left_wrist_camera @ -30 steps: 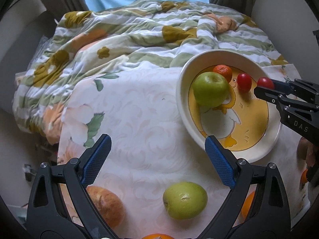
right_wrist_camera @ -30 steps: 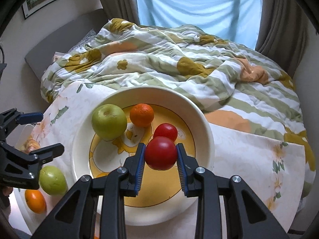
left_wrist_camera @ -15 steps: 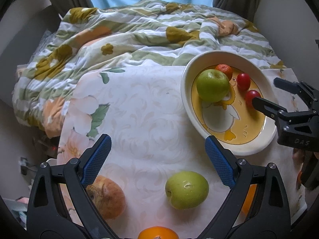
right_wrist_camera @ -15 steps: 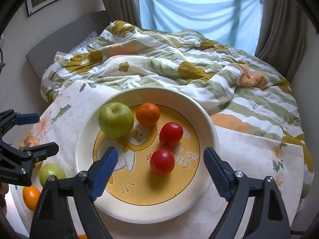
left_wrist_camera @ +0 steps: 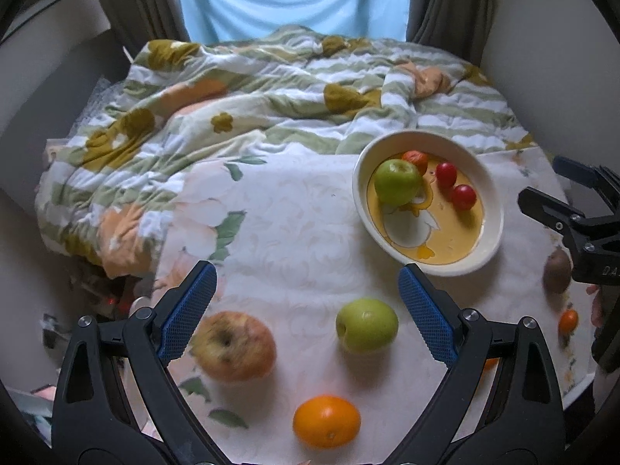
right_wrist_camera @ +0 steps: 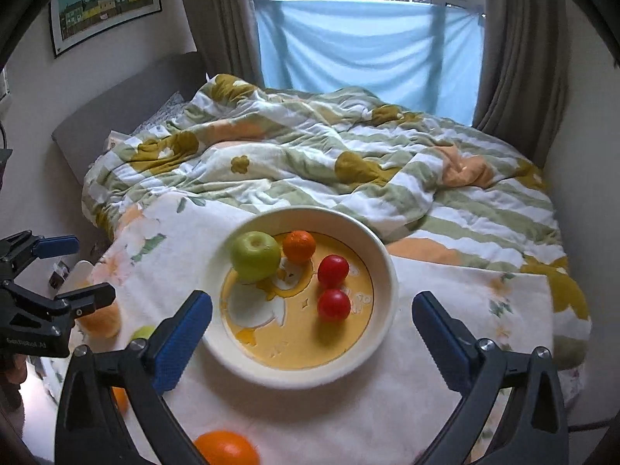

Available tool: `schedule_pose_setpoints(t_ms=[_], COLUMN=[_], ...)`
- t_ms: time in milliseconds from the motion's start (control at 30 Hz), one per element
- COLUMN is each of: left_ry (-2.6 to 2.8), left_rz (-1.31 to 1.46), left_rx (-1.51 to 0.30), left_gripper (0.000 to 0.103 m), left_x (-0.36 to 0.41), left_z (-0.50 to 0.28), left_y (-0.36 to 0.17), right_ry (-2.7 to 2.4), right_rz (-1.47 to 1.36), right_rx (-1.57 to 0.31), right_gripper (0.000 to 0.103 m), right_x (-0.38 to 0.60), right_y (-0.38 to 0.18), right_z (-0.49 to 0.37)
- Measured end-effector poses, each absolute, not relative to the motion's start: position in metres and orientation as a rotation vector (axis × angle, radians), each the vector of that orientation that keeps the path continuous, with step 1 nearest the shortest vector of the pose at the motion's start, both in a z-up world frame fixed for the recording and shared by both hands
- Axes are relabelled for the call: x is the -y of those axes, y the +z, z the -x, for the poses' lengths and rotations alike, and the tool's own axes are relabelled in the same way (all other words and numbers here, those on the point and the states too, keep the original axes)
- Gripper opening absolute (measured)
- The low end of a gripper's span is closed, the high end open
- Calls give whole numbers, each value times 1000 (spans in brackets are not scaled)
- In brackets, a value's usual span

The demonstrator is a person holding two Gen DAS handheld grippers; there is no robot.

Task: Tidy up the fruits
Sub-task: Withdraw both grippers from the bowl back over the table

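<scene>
Surface: you work over a floral tablecloth (left_wrist_camera: pixel 294 232) on a table set against a bed with a striped quilt (left_wrist_camera: pixel 271 89).
Left gripper (left_wrist_camera: pixel 306 306): your jaws stand wide apart with nothing between them, above the loose fruit.
Right gripper (right_wrist_camera: pixel 312 333): your jaws have just been opening and now stand spread wide, empty, in front of the bowl.
Nearest, left to do: an orange (left_wrist_camera: pixel 326 421), a reddish apple (left_wrist_camera: pixel 234 345) and a green apple (left_wrist_camera: pixel 366 324) lie on the cloth; at the right edge, a brown fruit (left_wrist_camera: pixel 557 277) and a small orange (left_wrist_camera: pixel 568 320).
Bowl (right_wrist_camera: pixel 387 267): farther off, it already holds a second green apple (right_wrist_camera: pixel 255 255), a tangerine (right_wrist_camera: pixel 298 246) and two red tomatoes (right_wrist_camera: pixel 333 304).
Progress: you look roughly halfway, judging from the counts.
</scene>
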State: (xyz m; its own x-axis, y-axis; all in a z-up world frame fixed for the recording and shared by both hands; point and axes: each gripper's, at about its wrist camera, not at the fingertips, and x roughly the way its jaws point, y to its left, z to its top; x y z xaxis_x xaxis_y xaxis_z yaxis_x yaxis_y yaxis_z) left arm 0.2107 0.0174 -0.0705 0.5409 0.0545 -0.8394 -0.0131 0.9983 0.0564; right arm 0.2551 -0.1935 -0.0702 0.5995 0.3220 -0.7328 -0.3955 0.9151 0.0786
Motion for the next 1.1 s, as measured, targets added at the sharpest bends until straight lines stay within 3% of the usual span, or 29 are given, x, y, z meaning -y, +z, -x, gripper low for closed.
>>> schedule_pose_setpoints(t_ms=[300, 533, 1100], left_ry=[53, 31, -8], left_rz=[-26, -17, 53], left_rx=[-921, -902, -1011], left_gripper=[102, 102, 102], left_x=[-43, -58, -57], left_z=[-145, -103, -74], left_y=[-25, -19, -103], right_ry=[368, 335, 279], right_rz=[63, 48, 110], right_rx=[-826, -833, -830], right_gripper=[103, 103, 103], right_x=[192, 182, 174], right_y=[-26, -17, -79], right_z=[-187, -139, -95])
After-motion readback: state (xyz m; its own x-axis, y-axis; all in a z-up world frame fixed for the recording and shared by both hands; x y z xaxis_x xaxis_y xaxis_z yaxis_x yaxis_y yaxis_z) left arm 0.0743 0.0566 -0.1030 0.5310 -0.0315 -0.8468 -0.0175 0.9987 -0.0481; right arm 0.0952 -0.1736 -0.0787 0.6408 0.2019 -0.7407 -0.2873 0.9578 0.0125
